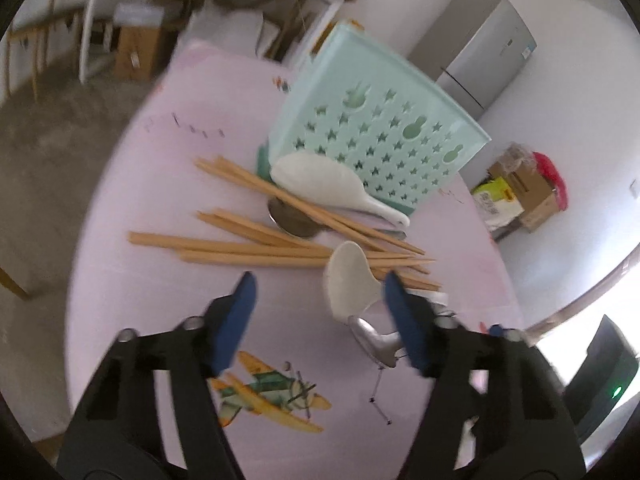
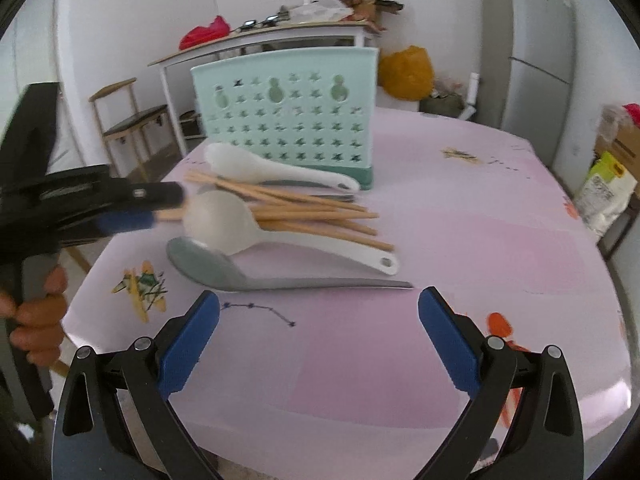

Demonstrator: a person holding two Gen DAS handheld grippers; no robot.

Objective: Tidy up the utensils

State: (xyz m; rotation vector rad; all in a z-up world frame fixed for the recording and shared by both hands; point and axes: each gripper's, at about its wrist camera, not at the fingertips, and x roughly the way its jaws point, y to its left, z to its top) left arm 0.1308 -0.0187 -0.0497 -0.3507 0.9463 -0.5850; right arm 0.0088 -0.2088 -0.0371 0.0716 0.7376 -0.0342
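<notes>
**White spoon lies crosswise at the left gripper's tips**

White plastic, the nearer spoon [image 2: 224, 222] rests on the pink table [image 2: 440, 240] with its bowl propped on the wooden chopsticks [image 2: 320, 216] and on the bowl of a grey metal spoon [image 2: 208, 266] beneath it. Seen from the right wrist, its long axis runs roughly across the view, bowl at the left, handle end with the hole at the right. The left gripper [image 1: 320, 284] points down at that bowl end; in its own view the bowl sits just inside its right finger [image 1: 400, 300], and the jaws stand partly open with nothing pinched. Whether a pad touches the spoon cannot be told through the blur.

A second white spoon [image 2: 272, 168] lies farther back, against the foot of the mint-green holder [image 2: 284, 116], which stands upright beyond the pile.

The right gripper [image 2: 319, 304] hovers wide open and empty on the near side, well clear of the white spoon, the metal spoon's handle crossing just ahead of its tips.

By position, the left hand is the nearer to the white spoon, and would probably need its jaws square across the bowl or neck.
</notes>
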